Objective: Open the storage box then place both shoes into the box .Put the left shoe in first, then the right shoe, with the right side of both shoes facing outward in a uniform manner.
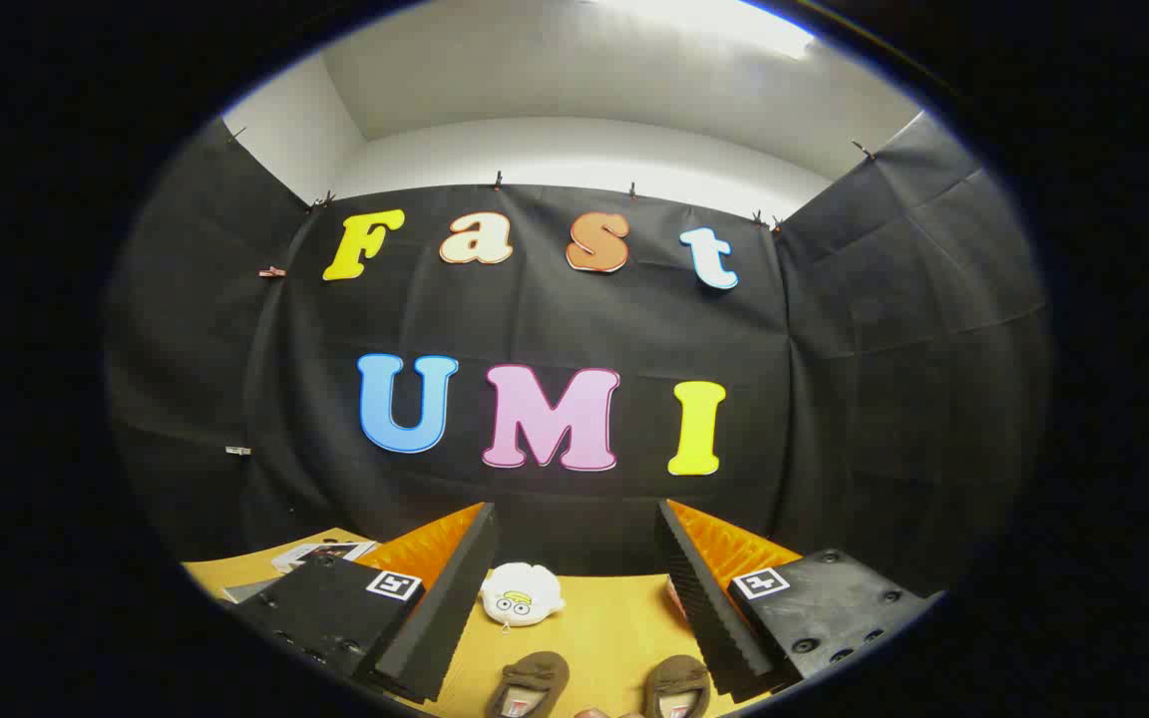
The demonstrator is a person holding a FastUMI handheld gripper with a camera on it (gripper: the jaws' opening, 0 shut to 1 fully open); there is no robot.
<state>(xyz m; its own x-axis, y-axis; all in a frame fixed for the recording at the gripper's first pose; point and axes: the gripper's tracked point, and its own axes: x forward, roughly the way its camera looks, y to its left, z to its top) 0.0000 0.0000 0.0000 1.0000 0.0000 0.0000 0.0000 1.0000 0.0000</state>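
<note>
At the lower left of the frame, a tan wooden table [614, 623] ran across the bottom, and on its far left corner lay what looked like one flat printed sheet or booklet [320, 551], partly hidden behind the gripper's left finger; what it was exactly could not be told. The gripper [574, 598] showed as two fingers rising from the bottom of the frame, one to the left [440, 608] and one to the right [704, 608], each carrying one square black-and-white marker tag on its block. The two fingers stood wide apart with bare table between them, pressing on nothing. Between the fingers, a little left of the middle and toward the far side of the table, sat one small white plush toy [522, 595] with a cartoon face; it touched neither finger. Nearer the camera, at the bottom centre of the frame, lay two brown shoes, counted as a pair: the left-hand shoe [531, 683] just below the plush toy, and the right-hand shoe [677, 686] close beside the right finger's inner edge. Both shoes were cut off by the lower edge, so only their upper parts showed, and which was the left or right foot's shoe could not be told. Behind the table hung the booth's black cloth wall [884, 399], with white wall and ceiling above it at the top of the frame.
</note>
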